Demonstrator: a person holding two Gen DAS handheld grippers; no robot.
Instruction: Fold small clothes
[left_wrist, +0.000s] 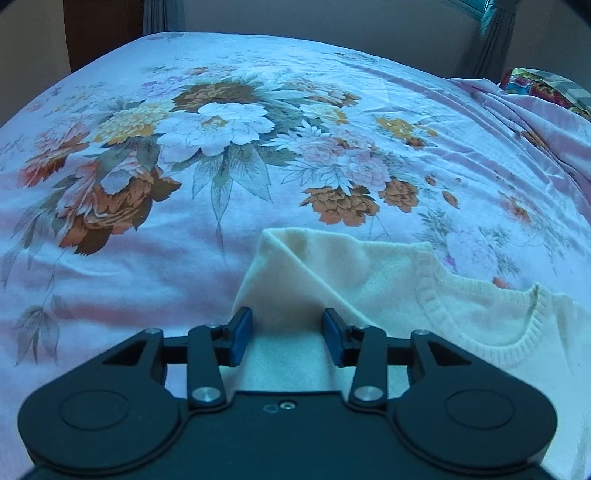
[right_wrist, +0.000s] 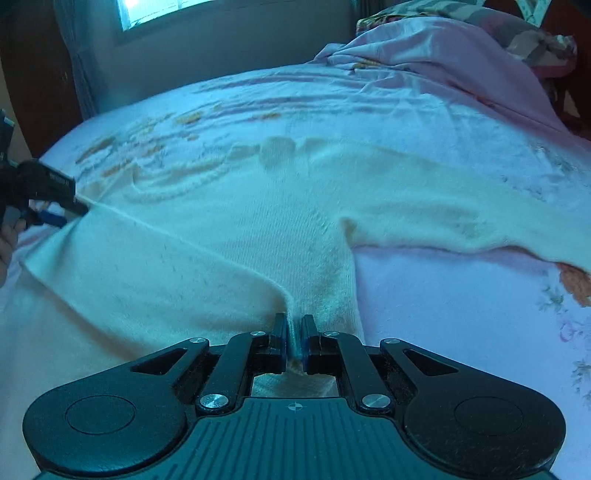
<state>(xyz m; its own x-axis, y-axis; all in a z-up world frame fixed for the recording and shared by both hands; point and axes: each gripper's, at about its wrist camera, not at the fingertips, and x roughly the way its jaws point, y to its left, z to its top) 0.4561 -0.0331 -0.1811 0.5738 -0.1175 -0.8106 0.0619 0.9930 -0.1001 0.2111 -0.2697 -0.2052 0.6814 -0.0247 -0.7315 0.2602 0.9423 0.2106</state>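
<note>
A cream knit sweater (left_wrist: 406, 280) lies spread on a floral bedsheet (left_wrist: 147, 258), its ribbed neckline (left_wrist: 480, 332) to the right in the left wrist view. My left gripper (left_wrist: 287, 317) straddles a folded-over flap at the sweater's left shoulder. Its blue pads stand apart and the cloth between them is smooth, not pinched. In the right wrist view the sweater (right_wrist: 258, 206) stretches across the bed, one sleeve (right_wrist: 461, 221) reaching right. My right gripper (right_wrist: 294, 321) is shut on a raised ridge of the sweater's near edge. The left gripper (right_wrist: 55, 214) shows at the far left, at the ridge's other end.
A crumpled pink cover (right_wrist: 424, 55) and a colourful pillow (left_wrist: 543, 88) are heaped at the bed's far right. A window (right_wrist: 155, 11) and curtains stand behind the bed. A person's hand (right_wrist: 7, 236) shows at the left edge. Bare sheet (right_wrist: 443, 314) lies right of the sweater.
</note>
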